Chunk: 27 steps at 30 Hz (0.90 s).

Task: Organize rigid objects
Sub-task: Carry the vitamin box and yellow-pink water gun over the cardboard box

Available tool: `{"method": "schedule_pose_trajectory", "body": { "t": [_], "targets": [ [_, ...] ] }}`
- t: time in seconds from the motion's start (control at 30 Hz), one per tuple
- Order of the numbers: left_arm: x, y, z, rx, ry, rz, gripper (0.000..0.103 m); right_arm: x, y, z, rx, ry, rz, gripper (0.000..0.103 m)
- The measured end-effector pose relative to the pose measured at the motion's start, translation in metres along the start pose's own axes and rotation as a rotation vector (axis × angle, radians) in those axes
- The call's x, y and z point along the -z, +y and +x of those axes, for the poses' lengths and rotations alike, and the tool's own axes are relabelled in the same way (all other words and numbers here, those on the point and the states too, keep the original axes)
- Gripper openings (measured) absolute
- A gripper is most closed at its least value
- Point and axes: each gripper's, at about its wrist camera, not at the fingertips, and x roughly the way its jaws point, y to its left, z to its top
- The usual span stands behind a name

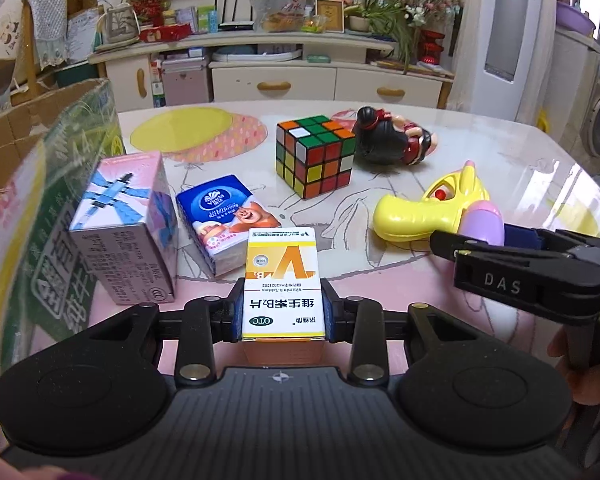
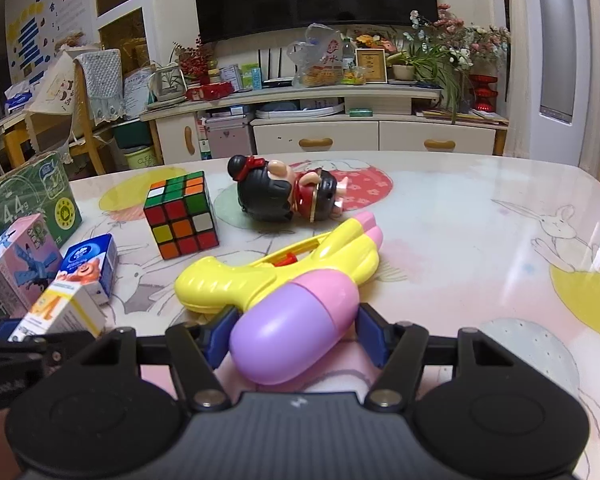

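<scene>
The left gripper (image 1: 283,312) is clamping the vitamin box (image 1: 283,284) at lower centre, its long axis pointing up-frame toward the boxes at left. The right gripper (image 2: 296,330) is straddling the toy gun's purple handle (image 2: 292,334), pads apparently touching it.

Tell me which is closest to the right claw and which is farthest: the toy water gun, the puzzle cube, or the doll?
Seen from the right wrist camera:
1. Toy water gun: between the right claw fingers, at its purple end.
2. Puzzle cube: farther back, to the left.
3. Doll: lying behind the water gun, a little farther than the cube.
</scene>
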Motion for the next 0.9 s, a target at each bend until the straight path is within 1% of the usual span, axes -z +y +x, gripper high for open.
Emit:
{"method": "schedule_pose_trajectory", "body": {
  "t": [0.27,0.43,0.57,0.7,0.9],
  "targets": [
    [0.0,0.0,-0.028,0.052,-0.034,-0.003,0.042,0.013,0.013,-0.021,0.047,-0.023,-0.012,0.064],
    [-0.003,0.0,-0.045,0.082,-0.062,-0.001,0.042,0.016,0.024,-0.032,0.065,-0.032,-0.021,0.064],
    [-0.007,0.006,-0.052,0.091,-0.075,-0.018,0.042,0.011,0.034,-0.048,0.076,-0.06,-0.037,0.064],
    [-0.013,0.013,-0.06,0.102,-0.095,-0.036,0.042,0.003,0.047,-0.064,0.061,-0.098,-0.06,0.064],
    [-0.029,0.029,-0.078,0.104,-0.155,-0.078,0.042,-0.013,0.072,-0.082,0.046,-0.158,-0.126,0.064]
  ]
}}
